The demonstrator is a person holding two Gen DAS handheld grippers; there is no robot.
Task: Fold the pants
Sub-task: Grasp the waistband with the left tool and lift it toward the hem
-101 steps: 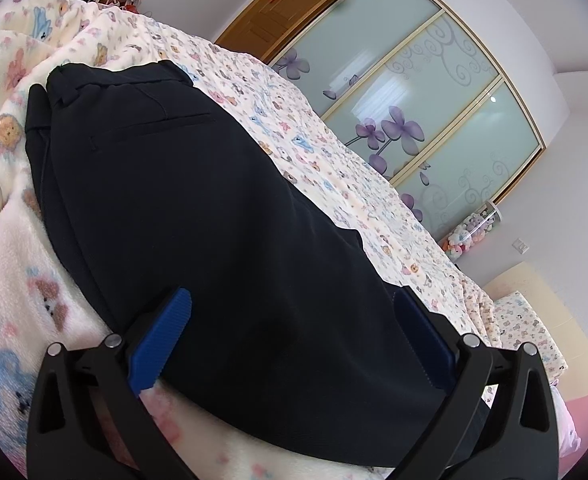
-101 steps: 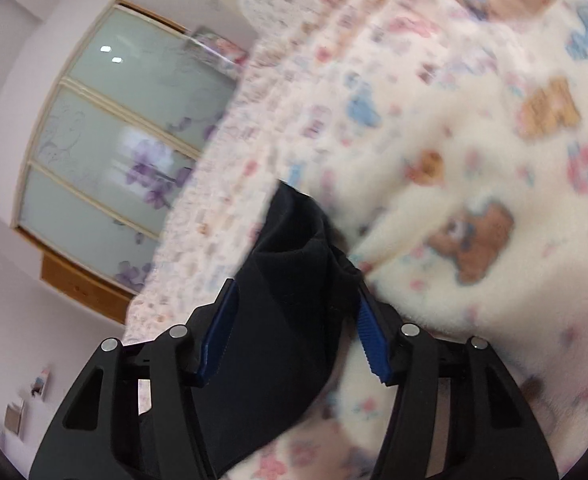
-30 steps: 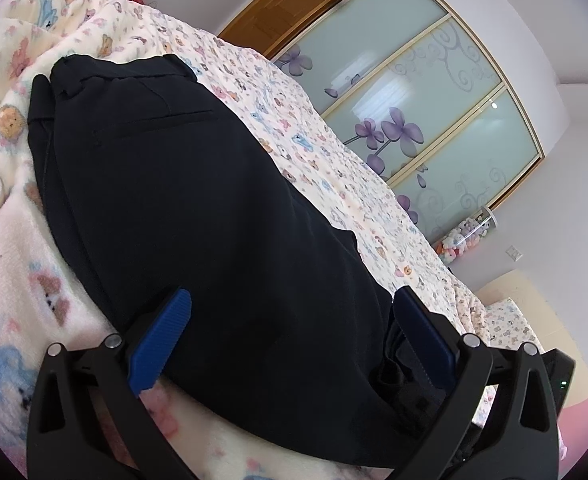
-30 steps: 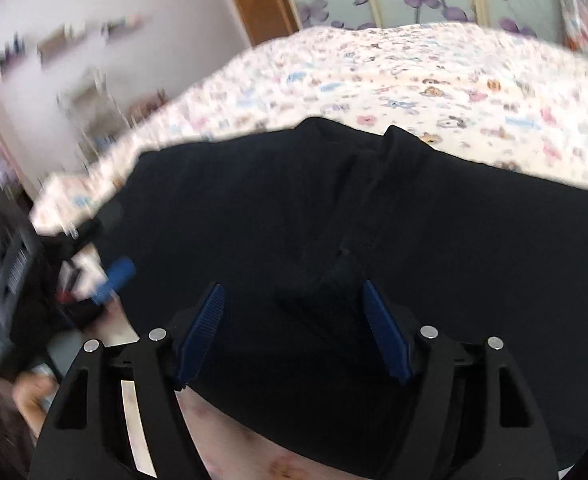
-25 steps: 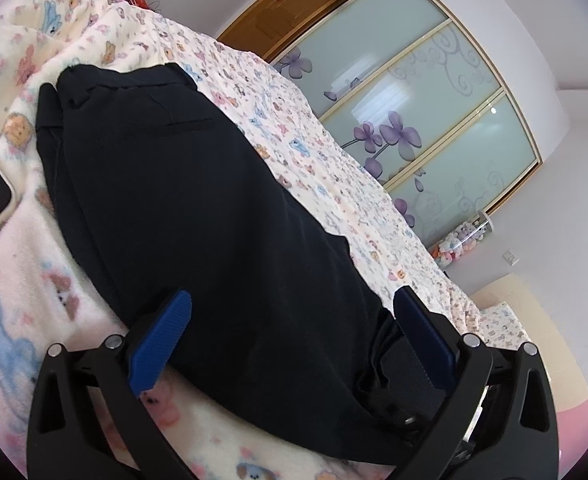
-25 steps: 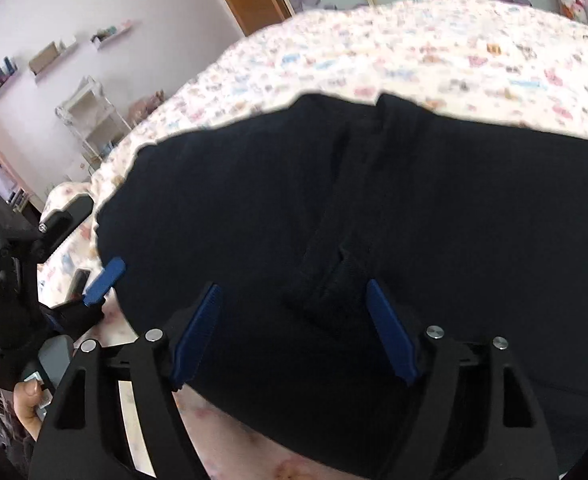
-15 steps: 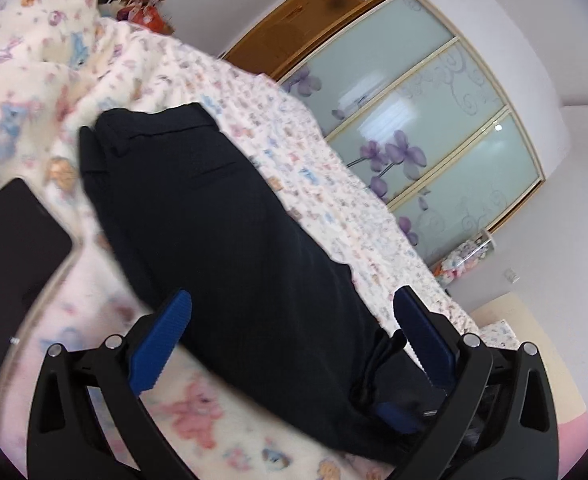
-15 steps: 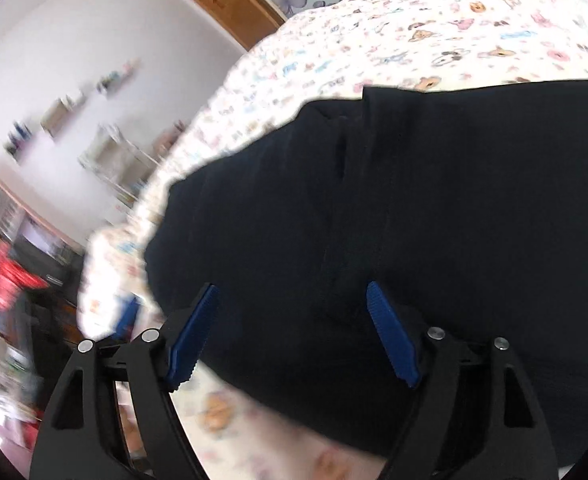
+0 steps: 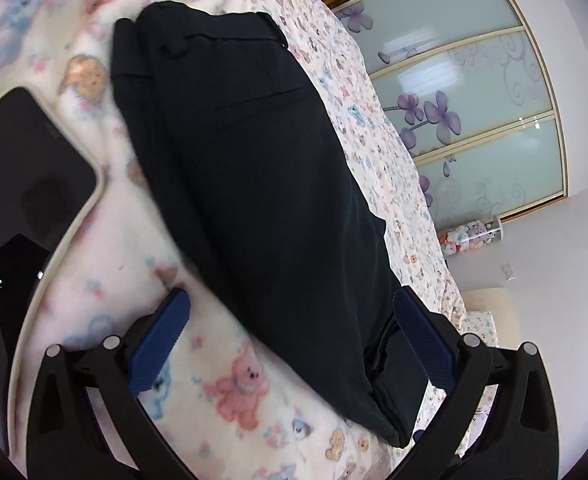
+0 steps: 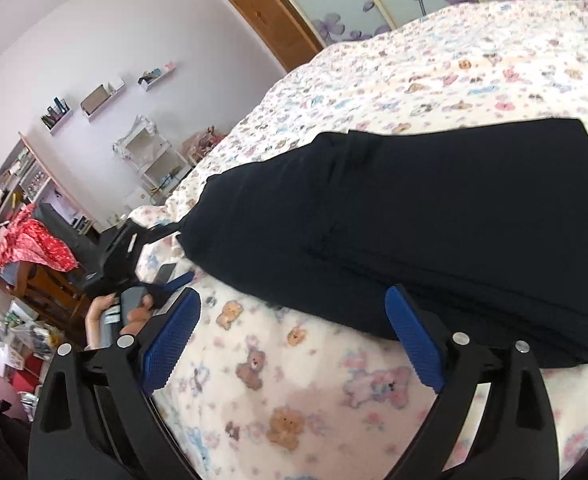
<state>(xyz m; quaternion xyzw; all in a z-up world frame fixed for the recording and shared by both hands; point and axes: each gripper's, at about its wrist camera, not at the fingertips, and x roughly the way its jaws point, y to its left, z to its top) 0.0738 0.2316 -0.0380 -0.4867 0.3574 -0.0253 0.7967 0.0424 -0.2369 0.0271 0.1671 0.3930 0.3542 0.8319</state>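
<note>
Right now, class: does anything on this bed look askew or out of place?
Mostly tidy. The folded pants lie flat on the teddy-print blanket, both grippers open and clear. One oddity: a dark tablet lies on the blanket beside the waistband, near the fold area.

Pants (image 9: 261,184) lie on bed (image 9: 378,148), tablet (image 9: 25,184) left.

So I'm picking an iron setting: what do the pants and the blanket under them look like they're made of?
The pants look like smooth, matte dark woven suiting, probably a synthetic blend, with crisp seams. The blanket looks like plush fleece, with a fuzzy nap and soft-edged bear prints.
</note>
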